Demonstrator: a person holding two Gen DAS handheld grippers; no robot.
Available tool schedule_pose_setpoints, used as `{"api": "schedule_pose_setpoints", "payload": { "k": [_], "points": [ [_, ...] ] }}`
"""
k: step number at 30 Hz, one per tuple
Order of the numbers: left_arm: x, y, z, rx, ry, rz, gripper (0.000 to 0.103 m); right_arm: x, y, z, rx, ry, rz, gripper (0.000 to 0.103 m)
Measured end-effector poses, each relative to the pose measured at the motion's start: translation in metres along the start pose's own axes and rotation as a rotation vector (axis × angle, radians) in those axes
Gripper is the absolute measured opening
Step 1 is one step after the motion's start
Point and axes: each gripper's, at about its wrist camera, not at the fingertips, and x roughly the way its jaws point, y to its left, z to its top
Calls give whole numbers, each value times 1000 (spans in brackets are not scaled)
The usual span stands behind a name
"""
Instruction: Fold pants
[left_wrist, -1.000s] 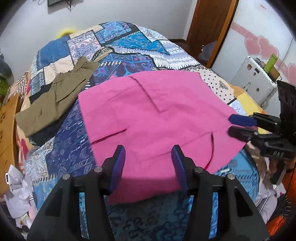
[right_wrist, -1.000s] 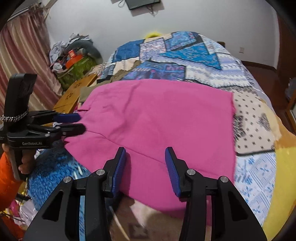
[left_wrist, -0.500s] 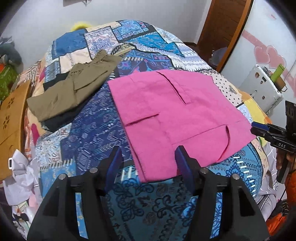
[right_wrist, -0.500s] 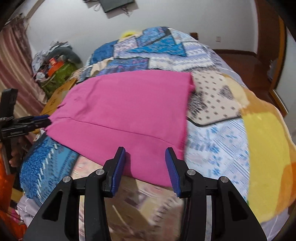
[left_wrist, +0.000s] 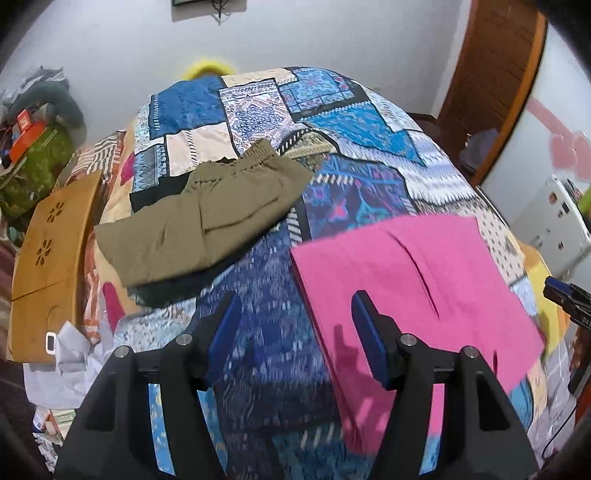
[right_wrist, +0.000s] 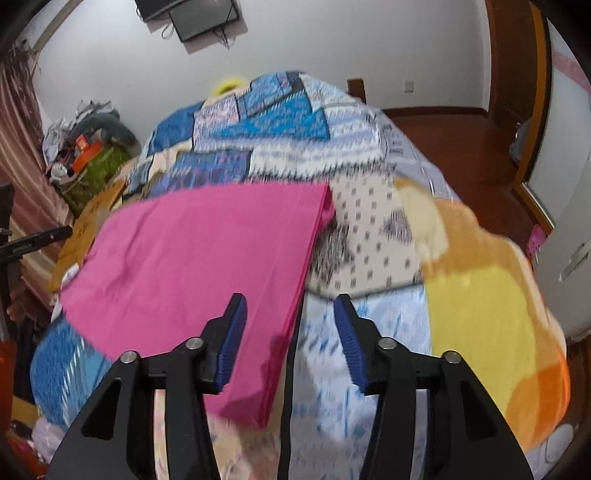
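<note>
The pink pants (left_wrist: 413, 291) lie flat on the bed (left_wrist: 332, 122), on the near half of the patchwork quilt and toward its right side as the left camera sees it. They are already folded into a rough rectangle with layered edges, and 2 slit pockets show as dark lines on the upper face. In the right camera the same pink pants (right_wrist: 199, 266) fill the left of the view, their right edge running straight down toward the gripper and their near corner hanging over the bed's edge.

The left gripper (left_wrist: 295, 332) hovers above the quilt with its jaws spread wide and nothing between them; its right finger stands over the left edge of the pants and throws a shadow on the cloth, while its left finger is over bare quilt. The right gripper (right_wrist: 290, 332) is likewise wide apart and holds nothing; the right edge of the pants passes between its 2 blue pads, though whether a pad touches the cloth cannot be told.

Farther up the bed, well apart from the pink pair, olive pants (left_wrist: 207, 218) lie folded on a dark garment. A wooden board (left_wrist: 48, 258) leans beside the bed on its left. A white appliance (left_wrist: 554, 225) stands beyond the right side.
</note>
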Motion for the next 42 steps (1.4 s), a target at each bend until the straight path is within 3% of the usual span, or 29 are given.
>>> {"api": "schedule_pose_setpoints", "payload": {
  "k": [4,11,22,24,26,27,30,34,38,42],
  "points": [
    [23,1,22,-39,27,-28,62,14,-3,21,-14,-40,-14,56],
    [63,-6,46,-28,70,-21,63,56,-18,54,-13,-26,-10,57],
    [110,-10,42,-33,148,-78,69,141,-34,82,-10,64,5,56],
    [119,-12,37,-21,171,-80,69,151,-36,85,-1,74,26,49],
    [119,-13,35,-11,155,-83,69,160,-36,85,-2,105,47,31],
    [119,-13,35,-1,151,-77,70,165,-35,84,-8,129,50,28],
    [116,-15,32,28,128,-27,70,174,-32,81,-40,139,30,12],
    [112,-14,27,48,100,14,70,177,-30,78,-69,150,7,8],
    [110,-10,24,-4,86,25,70,179,-27,76,-90,157,-22,5],
    [100,-10,21,4,62,86,72,178,-26,78,-101,172,-41,4]
  ]
}}
